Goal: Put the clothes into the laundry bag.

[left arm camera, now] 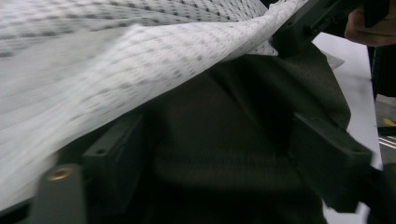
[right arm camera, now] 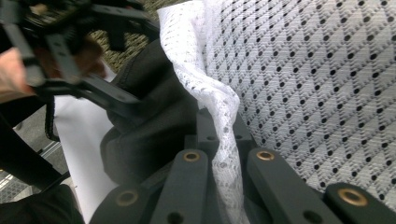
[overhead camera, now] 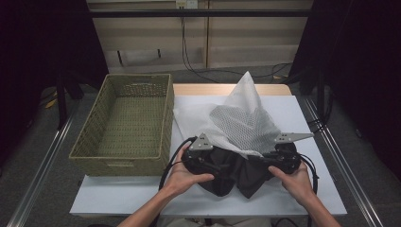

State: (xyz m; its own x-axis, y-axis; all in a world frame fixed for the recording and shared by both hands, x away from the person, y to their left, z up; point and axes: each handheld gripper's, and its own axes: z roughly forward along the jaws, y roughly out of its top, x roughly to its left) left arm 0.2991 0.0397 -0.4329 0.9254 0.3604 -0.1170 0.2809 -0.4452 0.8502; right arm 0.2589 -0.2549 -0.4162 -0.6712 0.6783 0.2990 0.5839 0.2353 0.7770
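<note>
Right claw (right arm camera: pixel 224 154) pinches white perforated mesh fabric (right arm camera: pixel 327 84) over black cloth (right arm camera: pixel 154 121).

A staged recording room, like a lab: black curtains (overhead camera: pixel 38 42) hang at both sides; a white-topped desk (overhead camera: pixel 142 196) stands on grey carpet between metal floor rails (overhead camera: pixel 40 165); cables (overhead camera: pixel 189 56) trail down a bare panelled wall (overhead camera: pixel 246 42); a woven basket (overhead camera: pixel 127 123) sits on the desk.

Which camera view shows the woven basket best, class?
The high view: the whole woven basket stands at the table's left, beside the white mesh cloth. The right gripper view catches a blurred strip of its weave behind the left tool.
</note>
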